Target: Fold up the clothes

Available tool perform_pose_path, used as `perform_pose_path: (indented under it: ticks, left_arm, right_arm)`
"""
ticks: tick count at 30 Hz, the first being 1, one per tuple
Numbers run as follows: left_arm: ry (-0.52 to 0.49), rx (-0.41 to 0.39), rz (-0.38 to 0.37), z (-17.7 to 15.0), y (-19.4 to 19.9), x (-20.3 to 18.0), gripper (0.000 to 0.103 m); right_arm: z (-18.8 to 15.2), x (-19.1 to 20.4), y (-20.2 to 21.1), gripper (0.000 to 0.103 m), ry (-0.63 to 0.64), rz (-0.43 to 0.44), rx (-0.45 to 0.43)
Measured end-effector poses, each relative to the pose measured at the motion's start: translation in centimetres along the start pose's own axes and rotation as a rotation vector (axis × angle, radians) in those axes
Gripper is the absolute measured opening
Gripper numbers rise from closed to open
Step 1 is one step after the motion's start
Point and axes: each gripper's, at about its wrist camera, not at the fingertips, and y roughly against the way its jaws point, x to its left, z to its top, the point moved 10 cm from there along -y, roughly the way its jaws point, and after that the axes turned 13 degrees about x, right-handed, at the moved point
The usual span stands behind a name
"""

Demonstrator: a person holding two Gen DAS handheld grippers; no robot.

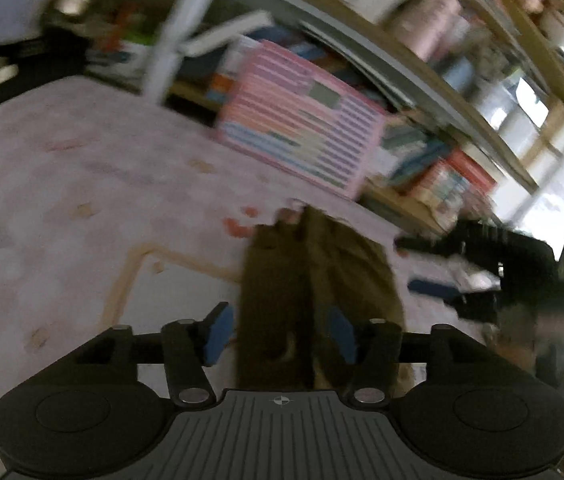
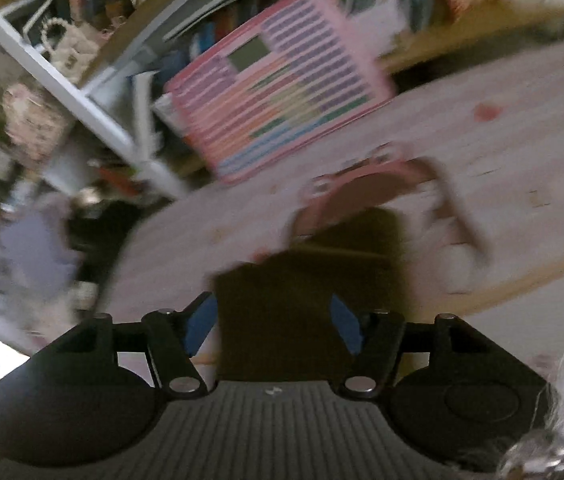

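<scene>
Nearest the lens, left gripper with blue pads spread partway, gripping nothing; olive-green garment showing between them, lying in a long folded strip on the pale pink patterned cover. Right gripper likewise parted and empty-handed above the same dark cloth. Probably trousers, though blur forbids certainty. Soft, light, limp; bound to sag and slide if pinched mid-panel. Best taken at the end corners, both layers together.

A pink striped board leaned against cluttered shelves at the edge of a pale pink patterned sheet; all was blurred
</scene>
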Motion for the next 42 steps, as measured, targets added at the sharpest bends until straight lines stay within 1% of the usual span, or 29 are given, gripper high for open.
perform_pose_path:
  ticks: [2,3,6,8,9,10,12,14,16,17,18,19,20,21,22,24,26,28,29,31,35,39,42]
  left_arm:
    - [-0.032,0.031,-0.027,1.1,-1.8,-1.0,0.060]
    - [-0.034,0.047,-0.026,1.7,-2.8,-1.2,0.060]
    - [-0.047,0.068,-0.012,3.1,-5.0,-1.8,0.057]
    - [-0.062,0.099,-0.018,3.2,-6.1,-2.1,0.055]
    - [-0.065,0.124,-0.027,3.0,-6.8,-2.2,0.041]
    - [-0.067,0.154,-0.039,2.8,-7.5,-2.2,0.020]
    - [-0.084,0.172,-0.056,2.5,-8.0,-2.3,0.012]
    - [-0.128,0.104,-0.067,3.3,-6.4,-3.0,0.011]
    - [-0.187,0.041,-0.070,4.2,-4.5,-3.8,0.012]
    - [-0.183,0.039,-0.062,4.4,-4.3,-3.4,0.012]
    - [-0.161,0.062,-0.052,4.3,-4.9,-2.7,0.014]
    - [-0.133,0.115,-0.031,4.0,-6.2,-1.6,0.019]
    - [-0.103,0.185,-0.008,3.3,-7.9,-0.3,0.021]
    - [-0.074,0.221,-0.013,3.0,-9.0,0.5,0.021]
    - [-0.056,0.223,-0.029,2.9,-9.2,0.8,0.022]
    - [-0.040,0.216,-0.051,3.0,-8.9,0.9,0.023]
    - [-0.056,0.214,-0.048,3.1,-8.3,0.9,0.027]
    - [-0.055,0.197,-0.050,3.2,-7.5,1.1,0.036]
    - [-0.053,0.188,-0.053,3.2,-7.0,1.2,0.037]
    - [-0.047,0.170,-0.062,3.3,-6.2,1.2,0.049]
    - [-0.033,0.148,-0.079,2.9,-4.8,1.1,0.054]
    - [-0.024,0.139,-0.057,1.9,-3.7,1.1,0.058]
    - [-0.039,0.133,-0.039,1.1,-3.1,0.8,0.060]
  right_arm:
    - [-1.8,-1.1,0.7,0.062,0.010,-0.072,-0.022]
    - [-2.8,-1.6,0.9,0.062,0.011,-0.104,-0.028]
    - [-5.1,-2.8,0.6,0.062,-0.020,-0.157,-0.014]
    - [-6.1,-3.1,0.3,0.062,-0.042,-0.171,-0.012]
    - [-6.3,-3.0,0.0,0.062,-0.048,-0.171,-0.016]
    - [-6.4,-2.9,-0.2,0.062,-0.046,-0.176,-0.023]
    - [-6.3,-2.5,-0.9,0.059,-0.034,-0.201,-0.029]
    - [-6.1,-2.1,-1.3,0.058,-0.032,-0.215,-0.029]
    - [-5.7,-1.6,-1.3,0.058,-0.027,-0.206,-0.043]
    - [-5.6,-1.4,-1.2,0.059,-0.024,-0.195,-0.053]
    - [-5.4,-1.2,-1.2,0.060,-0.022,-0.189,-0.058]
    - [-5.4,-1.1,-1.4,0.060,-0.022,-0.196,-0.054]
    - [-5.4,-1.2,-1.9,0.060,-0.023,-0.213,-0.040]
    - [-5.5,-1.3,-2.3,0.060,-0.022,-0.228,-0.026]
    - [-5.7,-1.4,-2.8,0.060,-0.019,-0.236,-0.013]
    - [-5.8,-1.5,-3.1,0.060,-0.011,-0.248,-0.016]
    - [-5.7,-1.5,-3.0,0.060,-0.017,-0.240,-0.023]
    - [-5.6,-1.6,-2.7,0.060,-0.030,-0.228,-0.027]
    - [-5.6,-1.7,-2.5,0.060,-0.036,-0.224,-0.029]
    - [-5.5,-1.8,-2.0,0.060,-0.042,-0.224,-0.036]
    - [-5.9,-2.2,-0.9,0.060,-0.063,-0.219,-0.042]
    - [-6.8,-2.7,0.3,0.061,-0.082,-0.223,-0.044]
    - [-7.6,-2.9,1.2,0.062,-0.086,-0.229,-0.046]
